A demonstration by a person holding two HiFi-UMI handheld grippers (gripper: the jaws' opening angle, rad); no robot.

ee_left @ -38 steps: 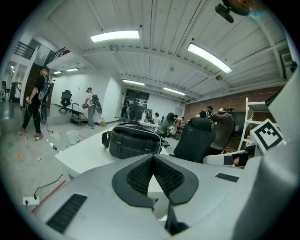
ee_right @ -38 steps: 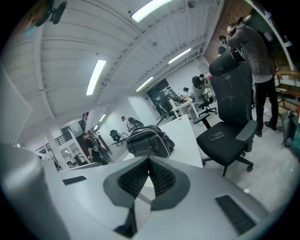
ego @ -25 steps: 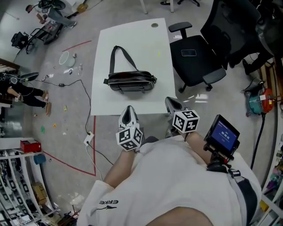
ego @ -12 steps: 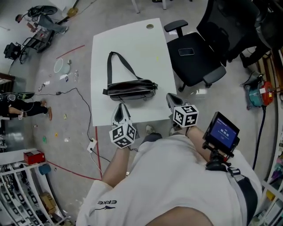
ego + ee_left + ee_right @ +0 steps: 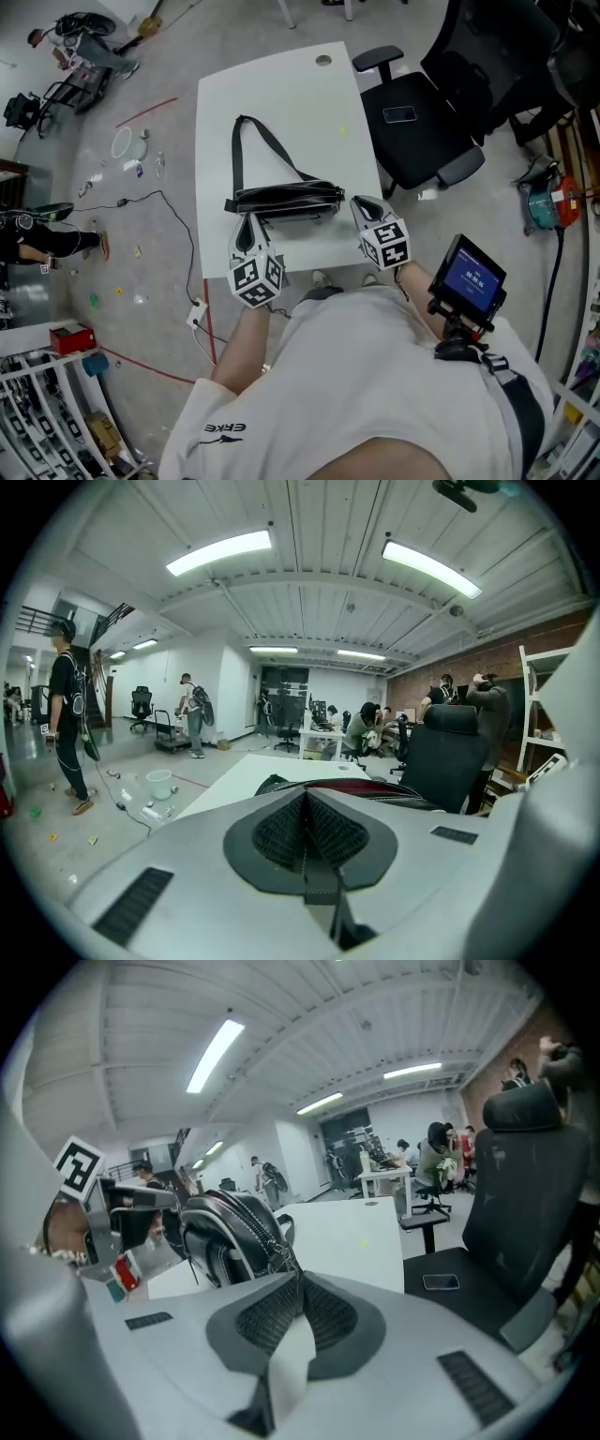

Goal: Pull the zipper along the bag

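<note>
A black bag [image 5: 286, 200] lies across the near part of the white table [image 5: 281, 94], its strap [image 5: 246, 131] looped toward the far side. My left gripper [image 5: 247, 221] is shut at the bag's left end, and its own view shows its jaws [image 5: 305, 797] closed with the bag [image 5: 361, 786] just beyond. My right gripper [image 5: 362, 205] is shut at the bag's right end. In the right gripper view the closed tip [image 5: 299, 1276] sits right by the bag [image 5: 225, 1232] and its zipper line [image 5: 267, 1237]. I see nothing held between either pair of jaws.
A black office chair [image 5: 422, 122] with a phone [image 5: 400, 113] on its seat stands right of the table. A small blue screen [image 5: 473, 278] rides by the person's right arm. Cables [image 5: 178, 216] and clutter lie on the floor to the left. People stand in the background.
Both grippers have moved forward from the table's near edge to the two ends of the bag. The bag has not moved on the table.
</note>
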